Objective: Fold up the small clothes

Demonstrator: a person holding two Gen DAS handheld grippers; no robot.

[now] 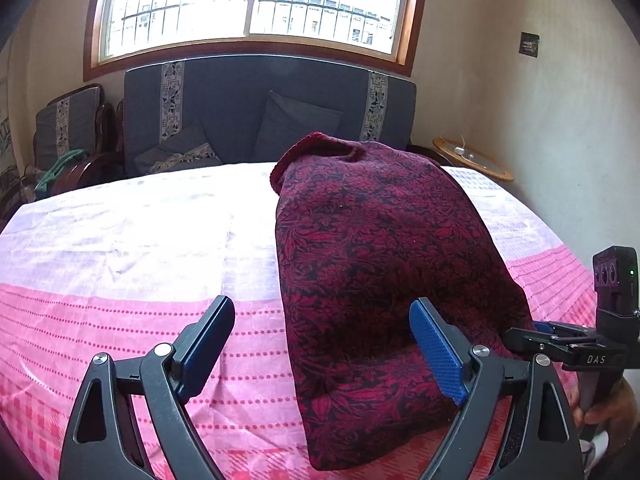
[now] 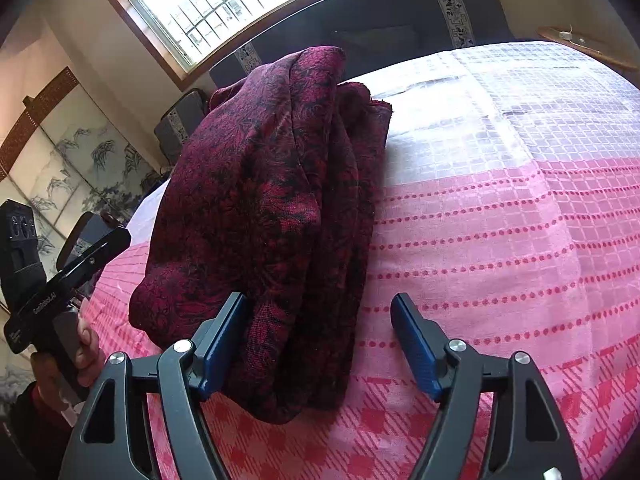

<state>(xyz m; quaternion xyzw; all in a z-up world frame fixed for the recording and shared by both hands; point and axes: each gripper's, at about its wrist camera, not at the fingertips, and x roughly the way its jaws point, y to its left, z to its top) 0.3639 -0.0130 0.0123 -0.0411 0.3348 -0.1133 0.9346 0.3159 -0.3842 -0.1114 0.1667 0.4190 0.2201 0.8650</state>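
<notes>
The left gripper (image 1: 322, 346) sits low in its frame with its blue-padded jaws spread wide apart; the right gripper (image 2: 318, 342) is spread just as wide, low in its own frame; a bare hand (image 2: 82, 354) at the lower left wraps the left gripper's handle; another hand (image 1: 608, 406) shows at the lower right edge.

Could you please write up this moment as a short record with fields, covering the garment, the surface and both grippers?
garment: dark red floral-print garment, folded into a long narrow bundle, layered edges visible in the right wrist view
surface: pink and white checked bedsheet
left gripper: open, at the garment's near end, its right finger over the cloth
right gripper: open, straddling the near end's right edge
background: dark sofa under a window
</notes>
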